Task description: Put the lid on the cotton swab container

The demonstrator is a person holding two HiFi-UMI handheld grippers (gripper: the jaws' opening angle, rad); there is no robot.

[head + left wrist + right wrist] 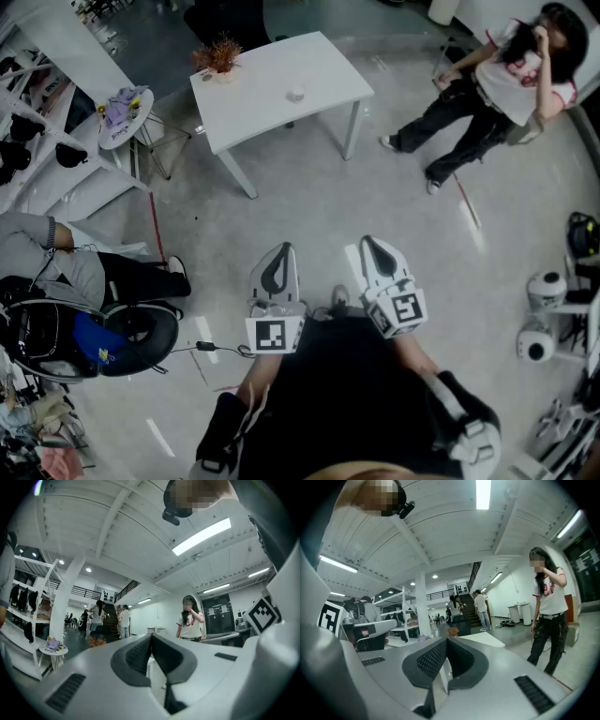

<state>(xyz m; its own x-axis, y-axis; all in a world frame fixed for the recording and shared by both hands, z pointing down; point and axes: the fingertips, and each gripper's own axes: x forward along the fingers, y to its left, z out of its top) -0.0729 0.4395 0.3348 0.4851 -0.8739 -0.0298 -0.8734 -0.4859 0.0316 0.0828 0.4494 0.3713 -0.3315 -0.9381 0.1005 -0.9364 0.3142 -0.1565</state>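
Left gripper (277, 267) clenched, empty, carried level. Well ahead, a small white item (295, 94), probably the cotton swab container, sits on the white table (248, 108). Right gripper (379, 258) equally clenched on nothing, with no work within reach yet.

Worktop (267, 108) far, left of centre. On it: potted plant (217, 56) at the far-left corner, small container (295, 94) right of the plant. Round side table (127, 117) just left of the worktop. Standing person (506, 80) far right, seated person (56, 262) near left. Left tongs (278, 255) and right tongs (375, 248) side by side, near, well apart from the worktop.
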